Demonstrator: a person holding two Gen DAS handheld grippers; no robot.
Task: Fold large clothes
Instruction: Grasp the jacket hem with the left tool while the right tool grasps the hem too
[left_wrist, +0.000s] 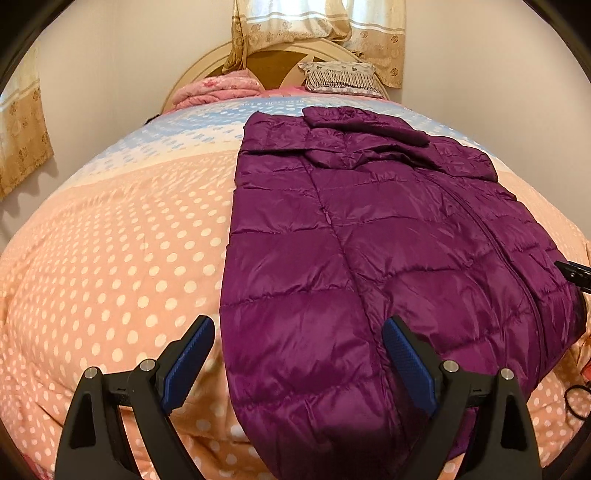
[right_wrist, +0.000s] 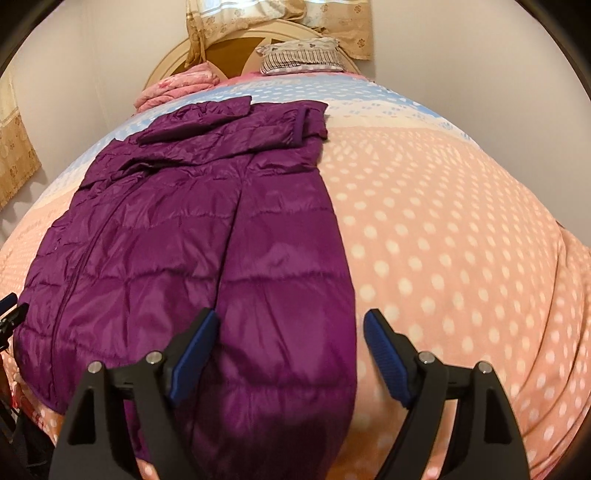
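A long purple quilted puffer coat (left_wrist: 369, 258) lies flat on the bed, hem toward me, sleeves folded across its top. My left gripper (left_wrist: 299, 339) is open and empty, hovering over the coat's left hem corner. In the right wrist view the coat (right_wrist: 192, 251) fills the left half. My right gripper (right_wrist: 291, 332) is open and empty over the coat's right hem edge. The tip of the other gripper shows at the edge of each view, the right gripper (left_wrist: 576, 275) and the left gripper (right_wrist: 11, 314).
The bed wears a peach polka-dot cover (left_wrist: 110, 258) with a blue band near the head. A pink folded quilt (left_wrist: 218, 90) and a striped pillow (left_wrist: 340, 75) lie by the headboard. Curtains (left_wrist: 317, 22) hang behind. Black cables (left_wrist: 578, 400) lie at the right edge.
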